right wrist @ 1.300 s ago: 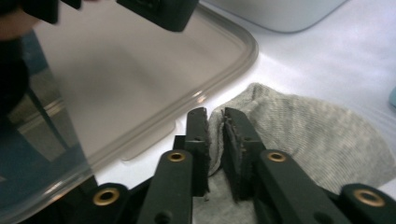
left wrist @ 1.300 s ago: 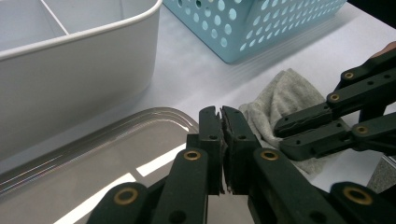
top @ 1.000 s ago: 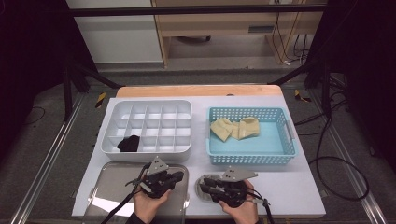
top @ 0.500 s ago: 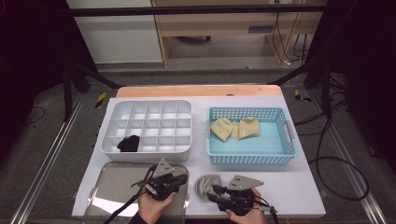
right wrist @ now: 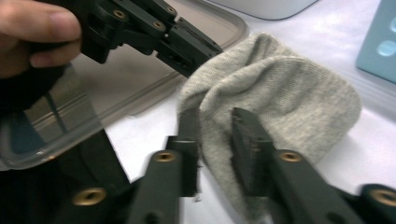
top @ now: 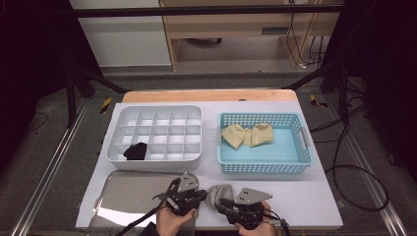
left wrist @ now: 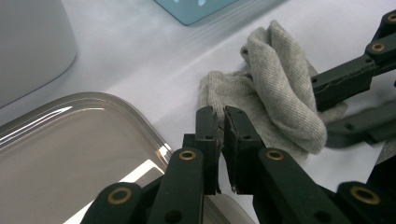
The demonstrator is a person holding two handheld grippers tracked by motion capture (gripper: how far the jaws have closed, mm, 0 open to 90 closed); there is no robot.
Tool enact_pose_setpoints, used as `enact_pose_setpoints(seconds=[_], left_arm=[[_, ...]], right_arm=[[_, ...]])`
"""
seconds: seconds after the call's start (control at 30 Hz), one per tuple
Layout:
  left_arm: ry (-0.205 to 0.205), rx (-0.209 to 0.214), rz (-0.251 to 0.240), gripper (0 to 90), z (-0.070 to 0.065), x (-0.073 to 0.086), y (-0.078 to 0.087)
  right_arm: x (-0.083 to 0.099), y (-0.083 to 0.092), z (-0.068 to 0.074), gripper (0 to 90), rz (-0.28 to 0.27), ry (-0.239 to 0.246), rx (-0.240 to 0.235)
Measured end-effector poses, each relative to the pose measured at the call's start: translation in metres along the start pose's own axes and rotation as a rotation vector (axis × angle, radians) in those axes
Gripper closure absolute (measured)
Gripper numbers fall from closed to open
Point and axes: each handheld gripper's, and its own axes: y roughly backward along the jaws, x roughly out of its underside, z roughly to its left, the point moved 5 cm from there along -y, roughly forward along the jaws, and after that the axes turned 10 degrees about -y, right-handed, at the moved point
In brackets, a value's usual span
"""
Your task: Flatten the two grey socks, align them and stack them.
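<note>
Far left: metal tray (top: 123, 189) at the table's near edge, white divided organiser (top: 155, 135) behind it. Next, left gripper (top: 200, 195), jaws pinched tight on the grey sock's (top: 219, 192) edge. Grey sock bunched on the white table (top: 305, 196), just beside the tray's right corner. Then right gripper (top: 222, 202), jaws just closing, clamped over a fold of it. Far right: blue basket (top: 263, 162).
</note>
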Motion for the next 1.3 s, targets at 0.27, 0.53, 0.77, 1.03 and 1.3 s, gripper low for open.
enact_pose_setpoints(seconds=[0.27,0.53,0.77,1.03,1.3], left_arm=[[-0.001,-0.003,0.016,84.5,0.001,0.002,-0.002],[0.011,0.009,0.021,85.8,0.002,0.003,-0.004],[0.032,-0.013,-0.032,84.9,0.009,-0.004,0.008],[0.021,-0.02,-0.144,68.6,0.008,-0.026,0.025],[0.007,-0.036,-0.025,65.9,0.007,-0.019,-0.005]], right_arm=[[-0.008,0.004,-0.002,90.0,-0.001,-0.028,-0.04],[-0.023,-0.007,0.011,90.0,-0.021,0.001,-0.108],[-0.011,-0.022,0.01,90.0,0.042,0.01,-0.098],[-0.009,-0.025,0.011,89.8,0.037,0.011,-0.087],[-0.007,-0.023,0.013,89.5,0.026,0.006,-0.081]])
